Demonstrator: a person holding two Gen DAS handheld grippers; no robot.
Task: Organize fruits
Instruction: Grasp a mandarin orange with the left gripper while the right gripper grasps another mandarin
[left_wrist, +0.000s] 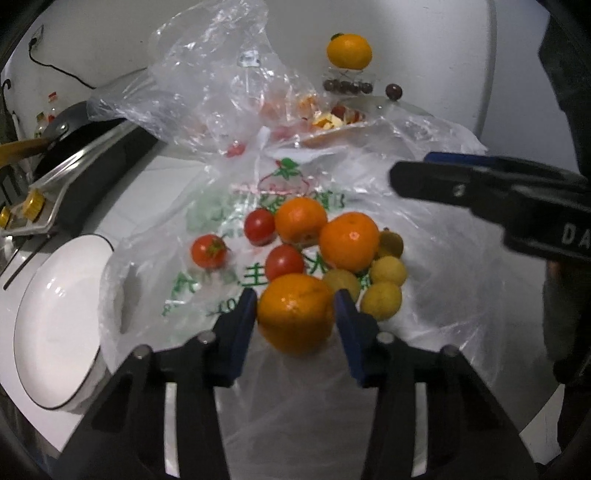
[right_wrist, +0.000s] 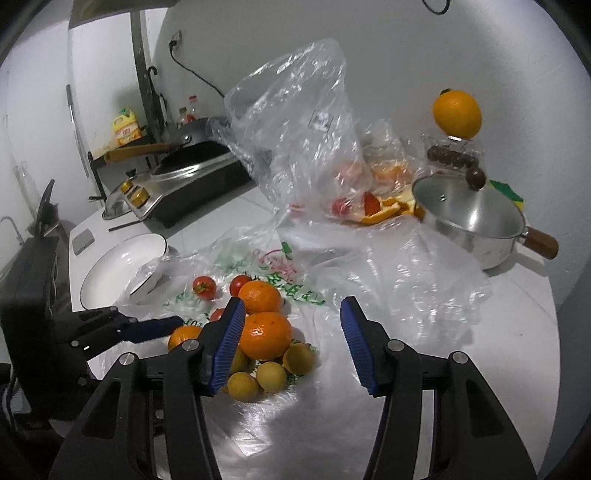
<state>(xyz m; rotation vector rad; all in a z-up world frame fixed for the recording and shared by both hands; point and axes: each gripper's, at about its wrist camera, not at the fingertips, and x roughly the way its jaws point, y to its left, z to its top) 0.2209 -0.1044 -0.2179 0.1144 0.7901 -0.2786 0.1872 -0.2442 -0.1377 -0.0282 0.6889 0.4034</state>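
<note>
- Left wrist view showed a printed plastic bag (left_wrist: 295, 387) spread flat beneath both grippers, with a crumpled clear bag (left_wrist: 214, 85) standing beyond it.
- White plate (left_wrist: 55, 325) lay left of the left gripper (left_wrist: 295, 310), its edge under the bag.
- Steel pot (right_wrist: 469, 221) sat far ahead and right of the right gripper (right_wrist: 291, 325).
- Left gripper's blue pads were closed in against the sides of the nearest orange (left_wrist: 295, 314), gripping it.
- Right gripper stood partly open and empty, a second orange (right_wrist: 266, 334) just beside its left finger.
- Small yellow fruits (left_wrist: 384, 299) and tomatoes (left_wrist: 208, 251) were clustered ahead of the left gripper.
</note>
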